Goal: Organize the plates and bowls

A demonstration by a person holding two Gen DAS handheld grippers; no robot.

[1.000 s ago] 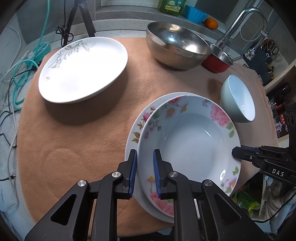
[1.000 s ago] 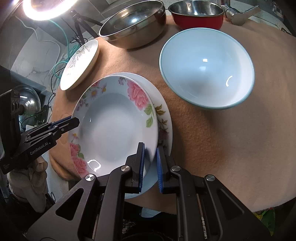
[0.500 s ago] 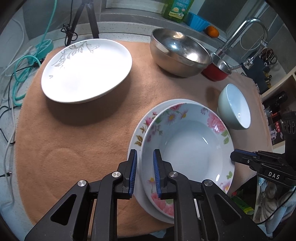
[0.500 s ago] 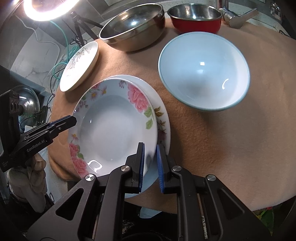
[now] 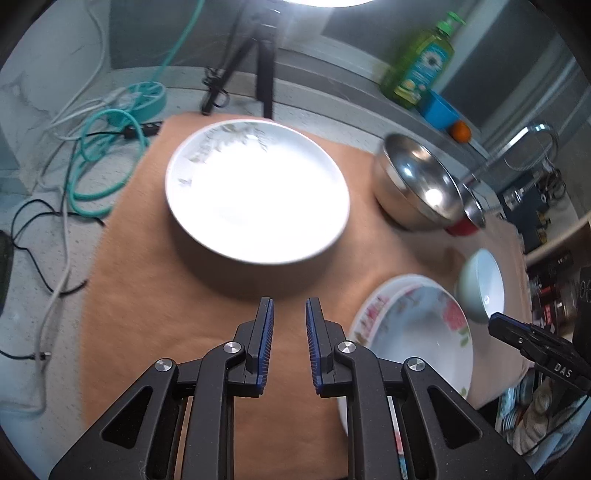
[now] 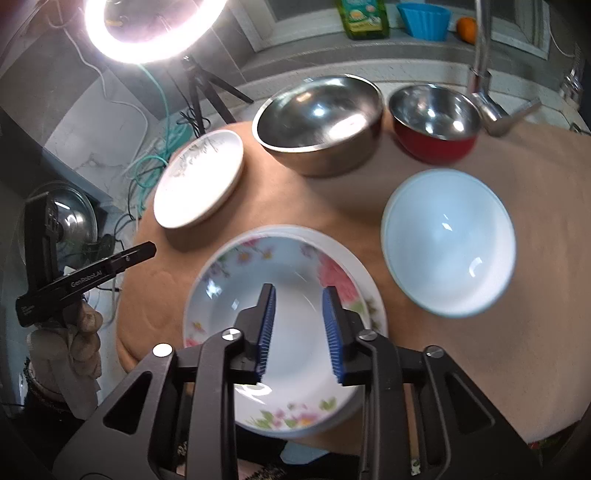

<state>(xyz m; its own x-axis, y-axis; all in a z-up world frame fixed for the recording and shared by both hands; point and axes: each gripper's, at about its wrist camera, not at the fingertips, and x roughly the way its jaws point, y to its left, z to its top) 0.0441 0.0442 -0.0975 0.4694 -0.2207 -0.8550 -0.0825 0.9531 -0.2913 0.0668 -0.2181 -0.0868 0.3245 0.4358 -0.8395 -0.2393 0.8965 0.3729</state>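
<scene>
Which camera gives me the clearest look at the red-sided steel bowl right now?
The right wrist view: the red-sided steel bowl shows whole, shiny inside and red wall, beside the large stainless steel bowl. In the left wrist view only a red sliver and a bit of rim peek from behind that large bowl.

Ring light (image 6: 147,26), soap bottle (image 5: 421,62), faucet (image 6: 487,85)

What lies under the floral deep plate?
Under the floral deep plate sits a white flat plate; only its rim crescent shows, on the orange cloth. Its middle is covered.
</scene>
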